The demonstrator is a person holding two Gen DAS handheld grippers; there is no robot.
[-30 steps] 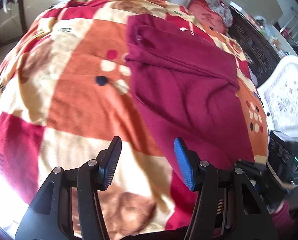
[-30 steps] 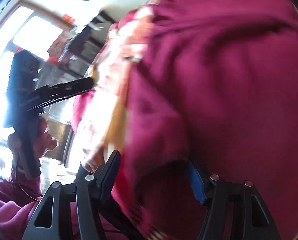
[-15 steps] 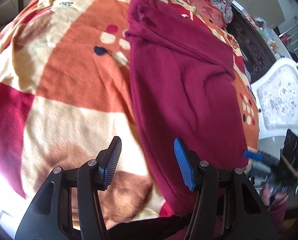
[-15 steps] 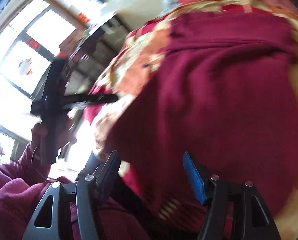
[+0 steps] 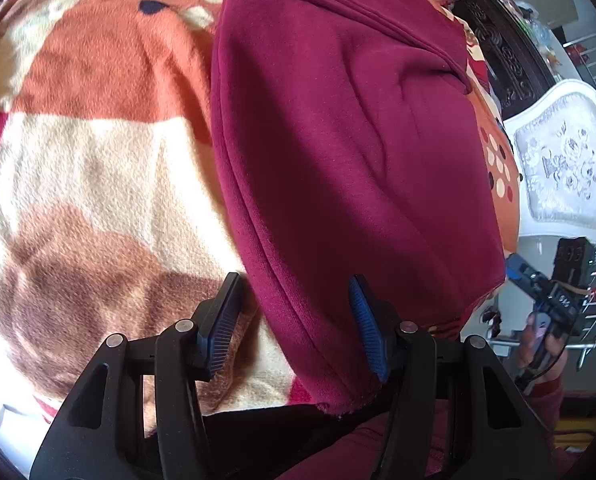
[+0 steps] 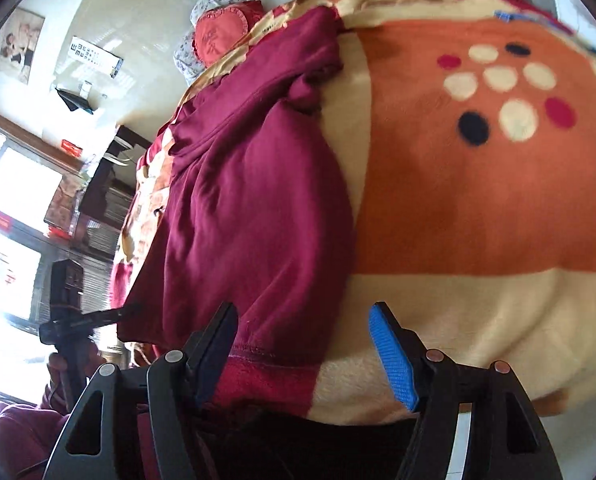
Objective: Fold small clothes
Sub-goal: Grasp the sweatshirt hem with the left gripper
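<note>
A maroon fleece garment [image 5: 350, 128] lies flat and lengthwise on the patterned blanket [image 5: 97, 168]. My left gripper [image 5: 293, 314] hovers open over the garment's near hem, whose left edge runs between the fingers without touching the pads. In the right wrist view the same garment [image 6: 249, 208] stretches away on the left. My right gripper [image 6: 304, 340] is over its near hem corner, jaws opening, with the cloth below them and not pinched. A hand holds the right gripper [image 5: 538, 292] off the garment's right corner, and the left gripper [image 6: 77, 316] shows at the far left.
The blanket [image 6: 478, 200] covers a bed with red pillows [image 6: 221, 36] at its head. A white ornate chair back [image 5: 562, 168] and dark carved furniture [image 5: 506, 52] stand beside the bed. A person's maroon sleeve [image 6: 13, 432] is low on the left, bright windows behind it.
The left gripper sank closer to the garment's near hem. The right gripper swung sideways; the cloth bunched between its jaws a second ago now lies flat below them.
</note>
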